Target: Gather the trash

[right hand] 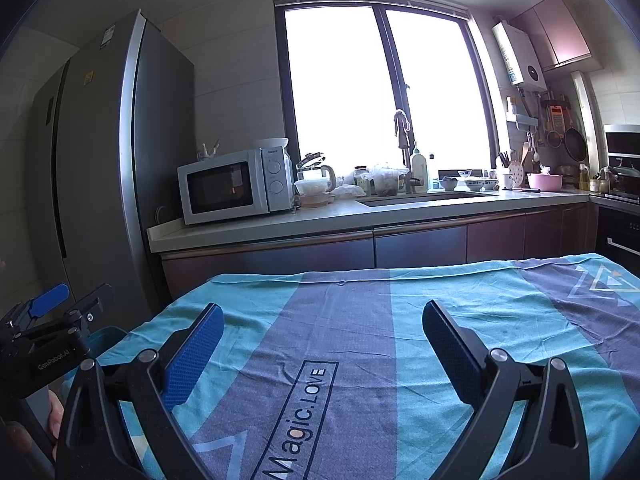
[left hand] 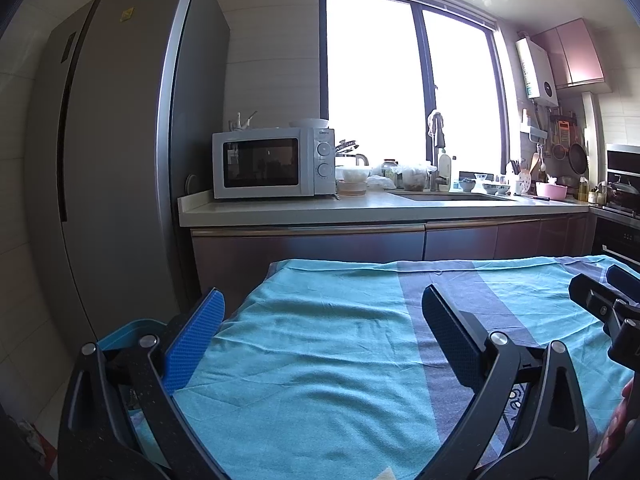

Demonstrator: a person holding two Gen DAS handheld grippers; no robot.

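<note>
My left gripper (left hand: 324,320) is open over the left part of a table draped in a teal and purple-grey cloth (left hand: 320,360), with nothing between its blue pads. My right gripper (right hand: 324,336) is open too, above the cloth's "Magic.LOVE" print (right hand: 300,412), and is empty. Each gripper shows in the other's view: the right gripper (left hand: 604,284) at the right edge, the left gripper (right hand: 74,300) at the left edge. A teal bin (left hand: 132,326) stands off the table's left side, partly hidden behind my left finger; its rim (right hand: 106,336) also shows. No trash is visible on the cloth.
Behind the table runs a kitchen counter (left hand: 360,208) with a white microwave (left hand: 272,162), jars, bowls and a sink (right hand: 424,198) under a bright window. A tall grey fridge (left hand: 112,160) stands to the left. An oven (right hand: 620,236) is at the far right.
</note>
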